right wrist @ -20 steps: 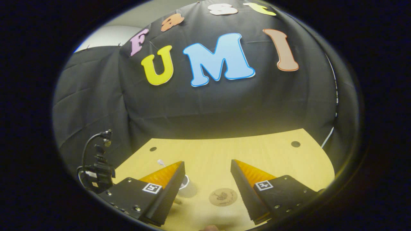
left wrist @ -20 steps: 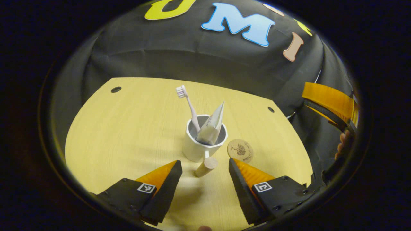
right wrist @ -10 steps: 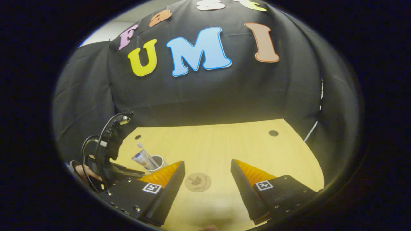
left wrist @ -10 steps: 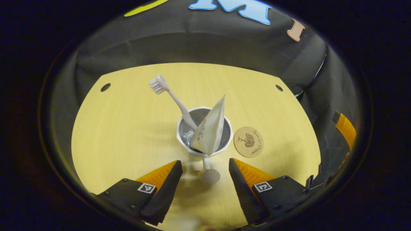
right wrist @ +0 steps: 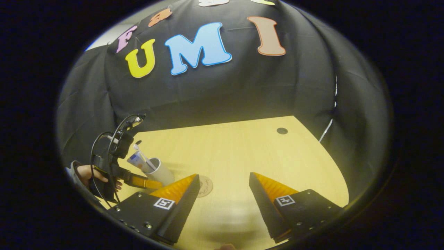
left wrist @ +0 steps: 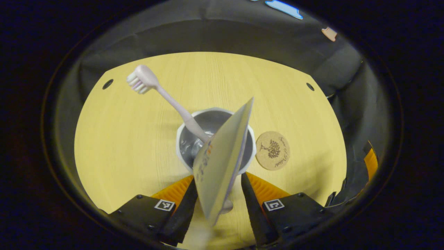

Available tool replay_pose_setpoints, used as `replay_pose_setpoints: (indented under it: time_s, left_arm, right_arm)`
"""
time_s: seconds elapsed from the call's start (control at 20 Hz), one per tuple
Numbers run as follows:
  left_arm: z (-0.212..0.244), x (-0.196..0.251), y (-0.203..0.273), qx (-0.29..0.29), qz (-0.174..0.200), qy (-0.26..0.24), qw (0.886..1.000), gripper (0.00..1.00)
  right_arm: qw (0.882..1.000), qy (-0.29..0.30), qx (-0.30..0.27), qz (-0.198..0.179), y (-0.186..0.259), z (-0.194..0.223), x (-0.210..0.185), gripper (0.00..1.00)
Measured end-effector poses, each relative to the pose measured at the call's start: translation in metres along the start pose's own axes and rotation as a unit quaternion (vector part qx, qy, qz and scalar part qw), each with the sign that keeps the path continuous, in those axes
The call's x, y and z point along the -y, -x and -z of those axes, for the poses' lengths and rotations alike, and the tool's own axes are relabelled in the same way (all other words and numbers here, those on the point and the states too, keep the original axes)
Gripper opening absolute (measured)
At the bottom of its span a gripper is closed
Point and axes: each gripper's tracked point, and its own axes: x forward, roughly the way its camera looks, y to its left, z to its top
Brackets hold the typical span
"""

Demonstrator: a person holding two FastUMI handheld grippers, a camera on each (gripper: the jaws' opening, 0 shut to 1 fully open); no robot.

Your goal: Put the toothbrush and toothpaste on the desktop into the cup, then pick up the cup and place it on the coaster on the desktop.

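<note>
Where the left gripper view looks down along its own fingers, we see the left gripper set narrow, its two fingers standing on either side of the cup's handle at the bottom of the pic; the toothpaste hides the contact, so we can't tell whether both fingers press on it. Behind them the white cup stands on the yellow desktop approx. mid-table, w/ the toothbrush leaning out of it toward the upper left, bristle head up, and the toothpaste tube leaning out toward the camera, flat crimped end up. Just beside the cup, on its right, lies the round cork coaster — near but not touching the cup. In the right gripper view we see the right gripper held above the desktop w/ its fingers wide apart and nothing between them. At the left of that view a hand holds the left gripper against the near side of the cup; toothbrush and toothpaste stick out of the cup's top — and the coaster peeks out just beside the right gripper's left finger, close to the cup.
</note>
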Motion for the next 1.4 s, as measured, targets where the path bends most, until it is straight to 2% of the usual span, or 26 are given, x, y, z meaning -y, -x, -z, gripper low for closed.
replay_pose_setpoints:
  time_s: [0.1, 0.15, 0.2, 0.25, 0.3, 0.55, 0.75, 1.0, 1.15, 1.4]
  left_arm:
    - [0.002, -0.001, -0.005, -0.008, -0.006, 0.007, 1.000, 0.70]
    - [0.003, -0.002, -0.007, -0.010, -0.009, 0.010, 1.000, 0.72]
    - [0.004, -0.003, -0.008, -0.013, -0.011, 0.013, 1.000, 0.59]
    - [0.005, -0.003, -0.009, -0.015, -0.013, 0.015, 1.000, 0.51]
    - [0.006, -0.002, -0.010, -0.018, -0.013, 0.017, 1.000, 0.52]
    - [0.009, -0.005, -0.010, -0.023, -0.036, -0.002, 0.999, 0.36]
    - [0.005, -0.007, -0.008, -0.012, -0.054, -0.038, 0.998, 0.33]
    - [0.001, -0.004, -0.007, 0.008, -0.063, -0.052, 0.997, 0.30]
    - [-0.005, 0.002, 0.000, 0.018, -0.051, -0.052, 0.997, 0.30]
    - [-0.013, 0.018, 0.010, 0.032, -0.045, -0.080, 0.995, 0.30]
  right_arm:
    - [1.000, -0.005, -0.003, 0.003, -0.001, 0.001, 0.003, 0.90]
    - [1.000, -0.006, -0.004, 0.004, 0.000, 0.003, 0.005, 0.90]
    - [1.000, -0.008, -0.006, 0.005, 0.001, 0.003, 0.007, 0.90]
    - [1.000, -0.010, -0.007, 0.006, 0.001, 0.004, 0.009, 0.90]
    - [1.000, -0.013, -0.009, 0.006, 0.001, 0.005, 0.010, 0.90]
    - [1.000, -0.024, -0.014, 0.008, 0.001, 0.008, 0.014, 0.91]
    - [1.000, -0.027, -0.014, 0.007, 0.002, 0.008, 0.014, 0.90]
    - [0.999, -0.029, -0.012, 0.008, 0.005, 0.005, 0.016, 0.90]
    - [0.999, -0.030, -0.010, 0.012, 0.006, 0.005, 0.021, 0.90]
    - [0.999, -0.034, -0.007, 0.013, 0.009, 0.003, 0.026, 0.90]
